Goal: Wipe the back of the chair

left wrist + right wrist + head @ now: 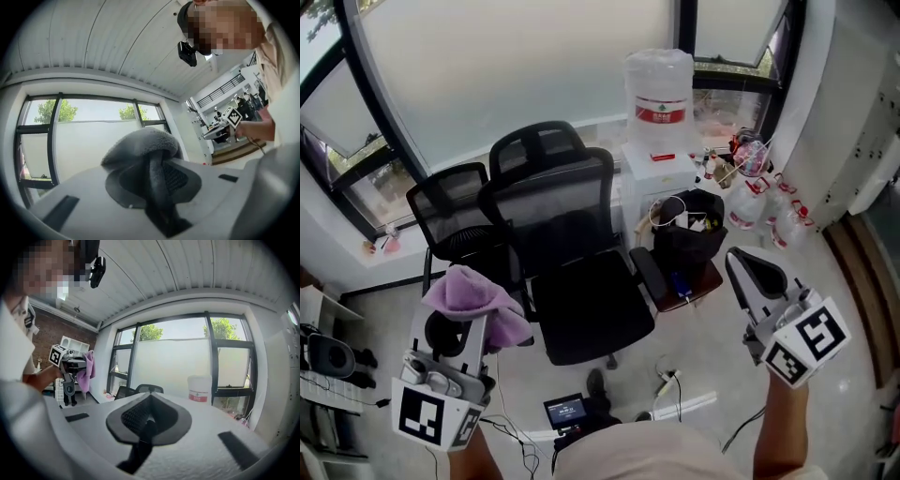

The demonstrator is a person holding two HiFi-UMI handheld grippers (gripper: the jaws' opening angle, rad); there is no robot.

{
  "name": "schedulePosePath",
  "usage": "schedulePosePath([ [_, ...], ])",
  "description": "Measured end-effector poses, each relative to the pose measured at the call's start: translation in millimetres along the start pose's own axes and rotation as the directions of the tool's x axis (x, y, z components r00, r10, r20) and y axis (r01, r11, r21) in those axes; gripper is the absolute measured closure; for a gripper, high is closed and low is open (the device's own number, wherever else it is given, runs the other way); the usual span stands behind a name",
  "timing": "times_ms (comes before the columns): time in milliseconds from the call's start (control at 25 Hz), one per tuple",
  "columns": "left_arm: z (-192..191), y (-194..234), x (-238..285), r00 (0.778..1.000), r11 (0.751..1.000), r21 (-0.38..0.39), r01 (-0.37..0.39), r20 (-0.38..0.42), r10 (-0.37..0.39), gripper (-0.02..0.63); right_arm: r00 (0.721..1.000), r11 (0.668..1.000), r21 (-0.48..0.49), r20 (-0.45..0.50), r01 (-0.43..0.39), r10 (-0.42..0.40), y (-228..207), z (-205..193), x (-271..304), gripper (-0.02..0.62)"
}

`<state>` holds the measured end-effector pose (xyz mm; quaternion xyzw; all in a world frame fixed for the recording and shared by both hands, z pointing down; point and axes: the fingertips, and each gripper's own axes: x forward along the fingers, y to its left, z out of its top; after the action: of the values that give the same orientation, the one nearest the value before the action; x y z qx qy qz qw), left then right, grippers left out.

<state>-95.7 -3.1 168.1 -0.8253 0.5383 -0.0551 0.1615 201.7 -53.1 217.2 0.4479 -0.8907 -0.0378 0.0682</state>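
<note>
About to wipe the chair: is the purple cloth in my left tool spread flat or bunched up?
Bunched up: the purple cloth is pinched in the left tool and mounds over its jaws, crumpled.

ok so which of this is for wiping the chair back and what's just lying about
For the job: purple cloth, clamped in the left gripper; front black chair.
Just lying about: water jug, black bin, two chairs behind, plastic bottles. The right gripper is shut and empty.
</note>
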Motion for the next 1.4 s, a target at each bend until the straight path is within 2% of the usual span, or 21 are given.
schedulePosePath([
  [240,11.8,-13.9,-22.7,1.000,1.000,0.009,-0.013,0.018,0.013,0.535,0.999,0.999,-0.034,0.030,-0.027,0.028,17.6,19.4,-15.9,0.601],
  [480,9.6,-18.6,-33.7,1.000,1.000,-0.018,-0.010,0.021,0.011,0.535,0.999,0.999,-0.043,0.036,-0.032,0.034,27.4,20.9,-23.9,0.601],
  [680,2.9,-22.8,-36.5,1.000,1.000,-0.032,-0.002,0.003,0.002,0.535,0.999,0.995,-0.097,0.015,-0.034,0.036,34.4,19.0,-28.0,0.604],
  [1400,-11.7,-28.0,-28.5,1.000,0.998,-0.066,0.021,-0.013,-0.022,0.535,0.999,0.997,-0.070,-0.003,-0.038,0.038,32.9,6.8,-27.6,0.604],
])
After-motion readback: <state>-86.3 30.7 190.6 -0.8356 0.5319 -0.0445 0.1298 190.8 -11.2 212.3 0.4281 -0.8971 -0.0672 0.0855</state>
